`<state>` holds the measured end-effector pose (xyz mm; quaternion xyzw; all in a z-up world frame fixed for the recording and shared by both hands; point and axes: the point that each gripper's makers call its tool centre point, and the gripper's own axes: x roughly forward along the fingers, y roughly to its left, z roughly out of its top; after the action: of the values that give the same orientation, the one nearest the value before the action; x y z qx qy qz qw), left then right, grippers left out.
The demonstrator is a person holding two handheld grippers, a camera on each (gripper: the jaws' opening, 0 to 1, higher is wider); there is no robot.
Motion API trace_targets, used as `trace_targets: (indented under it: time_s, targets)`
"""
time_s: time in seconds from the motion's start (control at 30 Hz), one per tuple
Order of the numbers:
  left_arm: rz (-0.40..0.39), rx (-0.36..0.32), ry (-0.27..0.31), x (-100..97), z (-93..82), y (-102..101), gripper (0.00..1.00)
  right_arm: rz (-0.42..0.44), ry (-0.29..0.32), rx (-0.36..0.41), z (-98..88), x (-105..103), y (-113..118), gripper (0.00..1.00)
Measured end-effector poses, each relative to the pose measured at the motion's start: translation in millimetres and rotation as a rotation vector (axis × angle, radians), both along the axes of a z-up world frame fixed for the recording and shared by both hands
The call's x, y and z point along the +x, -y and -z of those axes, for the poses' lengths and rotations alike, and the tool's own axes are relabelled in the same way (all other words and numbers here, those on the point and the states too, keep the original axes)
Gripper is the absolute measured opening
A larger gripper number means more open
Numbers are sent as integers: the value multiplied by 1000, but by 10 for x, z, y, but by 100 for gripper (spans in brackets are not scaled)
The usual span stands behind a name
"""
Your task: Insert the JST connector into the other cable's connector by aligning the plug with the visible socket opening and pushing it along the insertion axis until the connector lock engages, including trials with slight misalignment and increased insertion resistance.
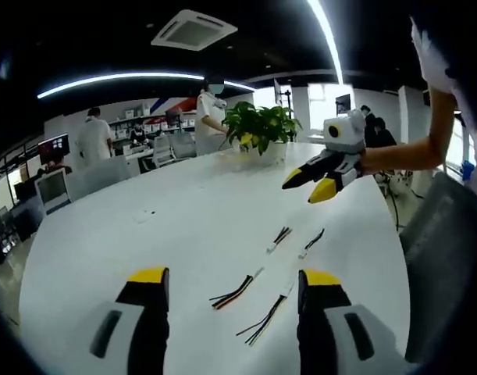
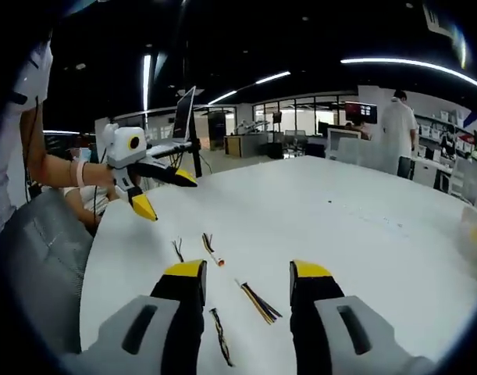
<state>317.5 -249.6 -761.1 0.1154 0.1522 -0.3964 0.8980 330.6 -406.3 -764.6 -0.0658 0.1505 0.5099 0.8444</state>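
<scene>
left gripper [image 1: 234, 283]: fingers apart, empty | right gripper [image 2: 247, 280]: fingers apart, empty | cables [image 1: 236, 292] on table [image 1: 144, 226]: connectors too small to discern

Four short JST cables [image 1: 236, 292] are lying loose and unmated on the white tabletop [image 1: 183, 219], just ahead of my claws.

Black claws [image 1: 233, 291], yellow tips

Left claw [image 1: 234, 281] jaws apart, holding nothing. Right claw [image 2: 246, 275] likewise gaping, empty. Both held up in the air, bare forearms behind.
</scene>
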Motion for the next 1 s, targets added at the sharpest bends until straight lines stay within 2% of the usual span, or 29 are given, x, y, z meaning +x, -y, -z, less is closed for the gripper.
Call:
trace_targets:
  time_s: [0.07,0.17,0.27,0.37,0.43,0.57,0.7,1.0]
  targets:
    - [10,-2,4,23,7,15,61,-8,7,0,13,12,5,38]
    - [-14,16,11,115,44,-5,63,-15,9,1,36,42,13,36]
    - [-5,10,1,151,72,13,62,-17,-9,9,78,97,36,35]
    - [14,34,7,177,115,15,60,-22,-8,4,118,110,36,35]
    - [28,40,5,190,145,11,58,-29,1,-23,177,123,49,34]
    - [77,58,27,203,195,50,50,-51,-18,-20,253,123,30,32]
    - [97,41,0,227,259,116,50,-89,-10,-25,301,106,-6,24]
    - [171,31,-12,218,365,324,48,-133,-39,-35,461,149,-64,25]
